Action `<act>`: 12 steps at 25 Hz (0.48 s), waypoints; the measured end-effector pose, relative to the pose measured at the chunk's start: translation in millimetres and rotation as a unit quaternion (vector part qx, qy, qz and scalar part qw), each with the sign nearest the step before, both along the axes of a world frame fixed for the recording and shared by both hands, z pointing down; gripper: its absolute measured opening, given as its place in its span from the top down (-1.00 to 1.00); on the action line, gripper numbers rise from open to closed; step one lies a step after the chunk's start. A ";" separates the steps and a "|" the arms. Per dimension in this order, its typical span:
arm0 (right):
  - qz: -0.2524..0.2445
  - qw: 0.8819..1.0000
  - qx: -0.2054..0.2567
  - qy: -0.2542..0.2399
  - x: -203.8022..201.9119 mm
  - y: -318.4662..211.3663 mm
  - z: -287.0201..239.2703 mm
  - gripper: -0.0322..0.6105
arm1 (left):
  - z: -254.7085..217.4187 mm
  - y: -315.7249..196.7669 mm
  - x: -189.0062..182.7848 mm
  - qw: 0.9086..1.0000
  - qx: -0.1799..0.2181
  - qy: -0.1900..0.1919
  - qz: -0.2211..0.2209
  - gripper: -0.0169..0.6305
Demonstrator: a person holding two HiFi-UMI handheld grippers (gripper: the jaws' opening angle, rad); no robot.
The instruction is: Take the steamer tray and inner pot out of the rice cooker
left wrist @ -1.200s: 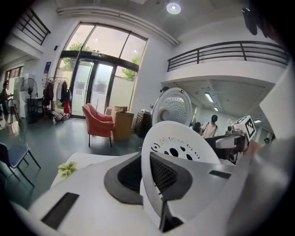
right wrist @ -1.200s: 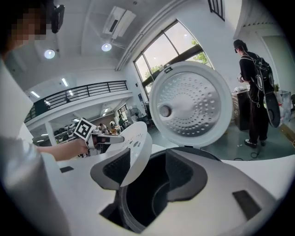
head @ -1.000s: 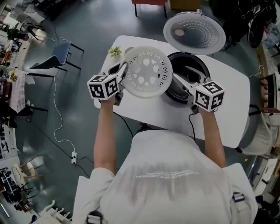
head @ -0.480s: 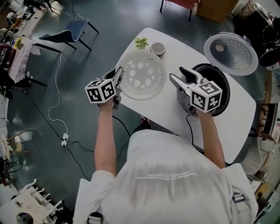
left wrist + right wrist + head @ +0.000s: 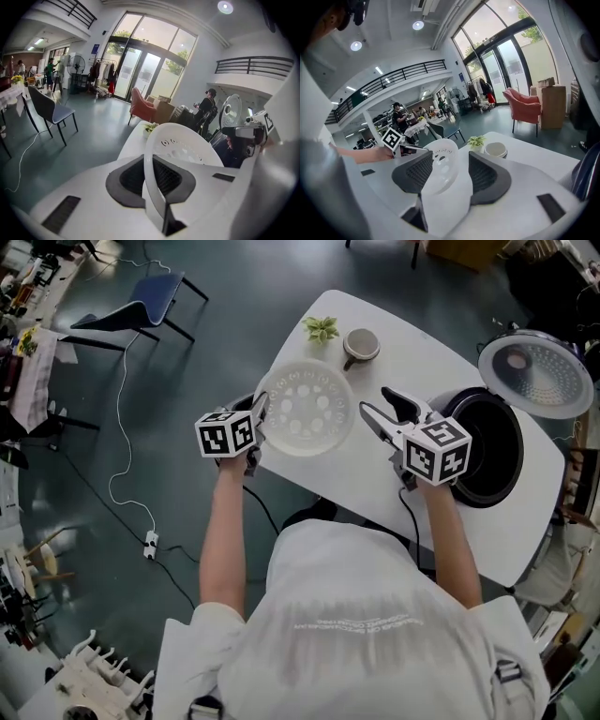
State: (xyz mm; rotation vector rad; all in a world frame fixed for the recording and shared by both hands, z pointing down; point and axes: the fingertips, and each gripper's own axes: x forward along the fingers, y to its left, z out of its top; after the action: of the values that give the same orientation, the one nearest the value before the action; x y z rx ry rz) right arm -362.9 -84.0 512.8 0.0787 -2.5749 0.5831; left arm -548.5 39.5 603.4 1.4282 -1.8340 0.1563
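A single white oval surface (image 5: 427,357) stood on a grey-green floor in a tall, glass-fronted hall. One blue chair (image 5: 141,310) stood off at the surface's 10 o'clock, and one cable (image 5: 120,442) trailed across the floor.

On the surface there were one small green plant (image 5: 322,329) and one cup (image 5: 362,343), side by side near the far edge. One rice cooker (image 5: 525,486) sat at the 3 o'clock end. Its one lid (image 5: 532,373) was swung open at the body's 1 o'clock. One inner pot (image 5: 483,460) sat inside as a dark well.

The one steamer tray (image 5: 305,409), white and pierced with holes, was out of the cooker. It hung over the surface's 9 o'clock side, with the plant at its 12 o'clock and the cup at its 1 o'clock. No view showed whether it touched the surface.

Two hand-held grippers were in play. The left hand-held gripper (image 5: 258,415) was clamped on the tray's rim at the tray's 9 o'clock, and the rim ran edge-on between its dark pads (image 5: 133,176). The right hand-held gripper (image 5: 375,401) sat just beside the tray at its 3 o'clock. Its jaws stood apart and gripped nothing, and the tray (image 5: 440,171) showed beyond them.
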 end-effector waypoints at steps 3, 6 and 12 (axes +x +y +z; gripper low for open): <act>0.011 1.000 -0.004 0.015 -9.3 -4.0 11.9 0.12 | 30.7 -10.3 -9.2 1.000 -0.025 0.011 0.012 0.82; 0.026 0.999 -0.011 0.021 -14.7 -11.7 19.6 0.12 | 56.3 -19.7 -13.8 0.999 -0.043 0.027 0.018 0.82; 0.044 0.998 -0.022 0.036 -14.8 -26.2 31.1 0.12 | 79.5 -34.5 -31.2 0.998 -0.065 0.014 -0.003 0.82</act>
State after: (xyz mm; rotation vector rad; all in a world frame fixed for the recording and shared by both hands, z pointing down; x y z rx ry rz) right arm -377.7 -110.3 543.9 0.1955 -2.4973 0.6565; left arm -579.8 5.0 682.9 1.3283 -1.7721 0.2463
